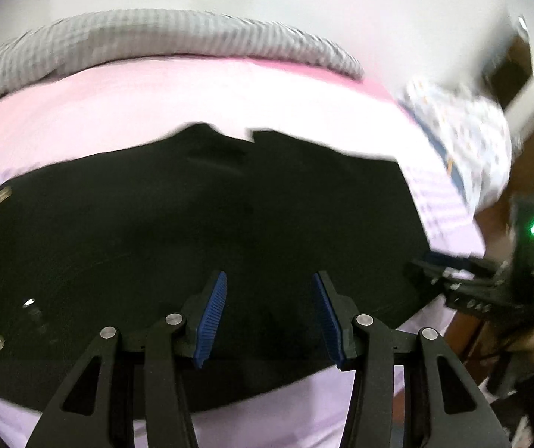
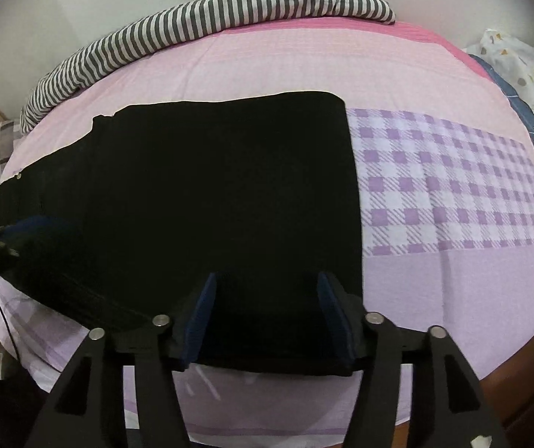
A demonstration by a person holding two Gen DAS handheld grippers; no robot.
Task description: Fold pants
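The black pants (image 2: 199, 194) lie flat on the bed, folded over into a broad block with a straight right edge. In the left wrist view the pants (image 1: 192, 224) fill the middle, with metal rivets near their left side. My left gripper (image 1: 268, 280) is open just above the pants, nothing between its blue pads. My right gripper (image 2: 267, 280) is open over the near right corner of the pants, empty. The right gripper also shows in the left wrist view (image 1: 453, 280), and the left gripper shows at the left edge of the right wrist view (image 2: 2, 239).
The bed has a pink and lilac checked sheet (image 2: 453, 186). A striped blanket (image 2: 207, 18) lies rolled along the far edge by the white wall. A patterned pillow (image 2: 528, 67) sits at the far right. Brown floor shows past the bed's near right corner.
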